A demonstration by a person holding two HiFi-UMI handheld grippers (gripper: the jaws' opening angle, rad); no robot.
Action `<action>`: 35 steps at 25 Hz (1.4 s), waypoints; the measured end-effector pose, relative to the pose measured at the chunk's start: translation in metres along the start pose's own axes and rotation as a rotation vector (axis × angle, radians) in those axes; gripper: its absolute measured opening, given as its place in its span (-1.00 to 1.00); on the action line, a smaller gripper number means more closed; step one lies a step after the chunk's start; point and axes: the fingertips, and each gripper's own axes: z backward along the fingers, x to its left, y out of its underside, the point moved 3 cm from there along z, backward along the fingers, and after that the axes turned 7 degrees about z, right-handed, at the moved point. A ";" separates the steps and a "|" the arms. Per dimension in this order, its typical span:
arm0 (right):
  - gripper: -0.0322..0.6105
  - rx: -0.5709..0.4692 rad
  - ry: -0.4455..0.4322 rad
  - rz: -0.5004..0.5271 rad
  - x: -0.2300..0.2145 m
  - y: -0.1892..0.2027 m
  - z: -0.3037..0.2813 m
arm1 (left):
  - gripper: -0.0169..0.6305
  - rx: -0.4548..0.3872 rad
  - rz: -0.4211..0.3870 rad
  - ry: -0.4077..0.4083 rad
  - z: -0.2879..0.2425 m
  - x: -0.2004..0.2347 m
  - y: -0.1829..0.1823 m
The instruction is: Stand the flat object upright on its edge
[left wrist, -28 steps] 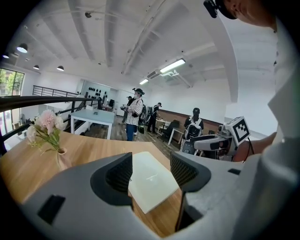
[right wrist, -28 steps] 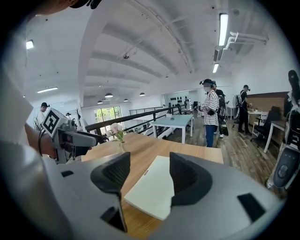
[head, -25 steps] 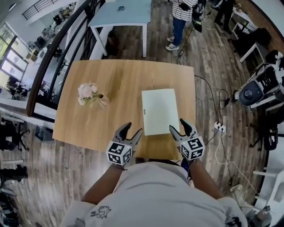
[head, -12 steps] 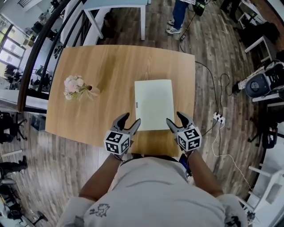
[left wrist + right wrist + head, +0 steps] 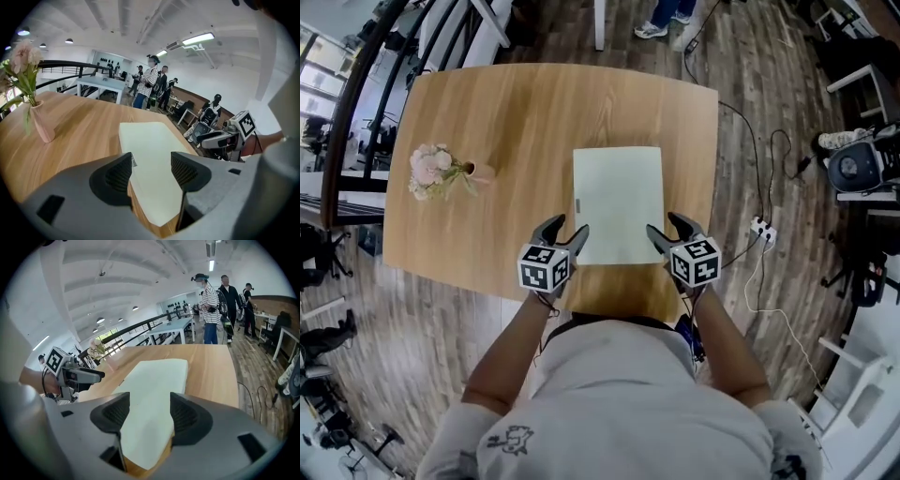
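Flanking flat object (image 5: 619,204) near edge | L tool (image 5: 566,229), R tool (image 5: 667,226) wide, empty | prob. set to tip it up

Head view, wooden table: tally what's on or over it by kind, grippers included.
Flat pale-green panel: 1
Vase of flowers: 1
Grippers: 2, left gripper and right gripper, both open
Total: 4

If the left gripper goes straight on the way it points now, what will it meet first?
Probably the near left corner of the pale flat object, though depth is unclear.
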 end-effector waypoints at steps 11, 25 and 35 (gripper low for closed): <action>-0.02 0.113 -0.025 -0.089 -0.043 0.033 -0.055 | -0.16 0.092 0.104 -0.037 -0.048 0.037 0.023; -0.01 0.120 -0.124 -0.203 -0.047 0.045 -0.076 | -0.16 0.155 0.175 -0.022 -0.075 0.045 0.035; -0.05 0.130 -0.113 -0.183 -0.048 0.044 -0.076 | -0.16 0.169 0.163 -0.022 -0.081 0.043 0.035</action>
